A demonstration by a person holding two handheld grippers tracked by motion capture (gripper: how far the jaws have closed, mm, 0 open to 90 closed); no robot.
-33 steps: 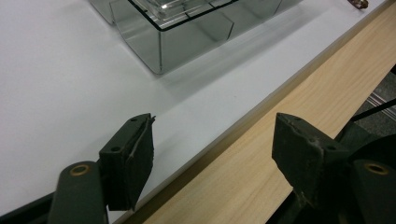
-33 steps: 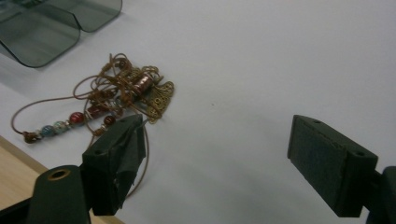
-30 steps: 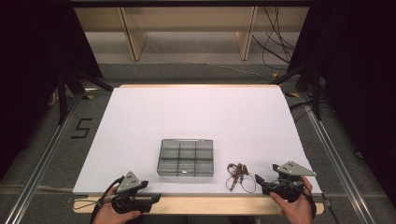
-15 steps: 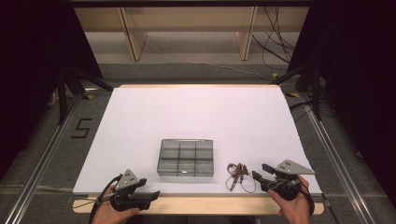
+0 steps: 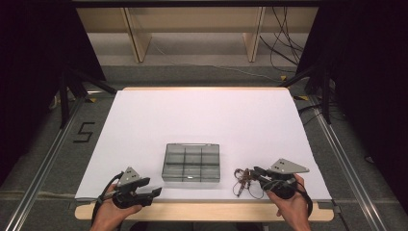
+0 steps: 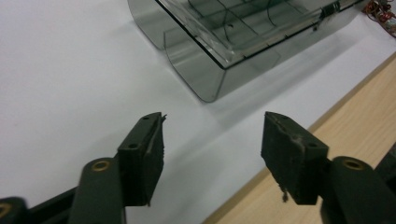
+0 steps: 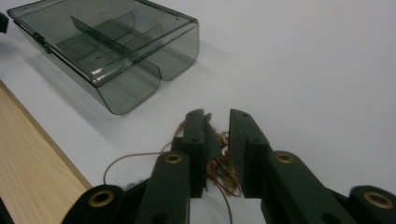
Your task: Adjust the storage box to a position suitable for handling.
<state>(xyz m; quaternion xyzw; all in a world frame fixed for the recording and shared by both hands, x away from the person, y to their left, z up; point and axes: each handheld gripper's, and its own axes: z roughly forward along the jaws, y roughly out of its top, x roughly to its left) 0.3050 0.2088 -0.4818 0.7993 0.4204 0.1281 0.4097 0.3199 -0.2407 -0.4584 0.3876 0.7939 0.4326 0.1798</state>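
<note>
Right of the box point(image 5: 191, 162), the right gripper point(image 7: 217, 119) is narrowing its jaws around the tangled necklace point(image 5: 244, 177), strands lying in the gap, though whether the pads are pinching them cannot be told. Left of the box the left gripper point(image 6: 212, 135) is hanging spread over bare table point(image 5: 202, 118), jaws lately closing a little with nothing between. The box is lying shut just beyond both.

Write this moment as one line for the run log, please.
right gripper: jaws just closing around tangled brown wire necklace | left gripper: jaws apart, nothing between | smoky clear plastic compartment box: lid shut
</note>
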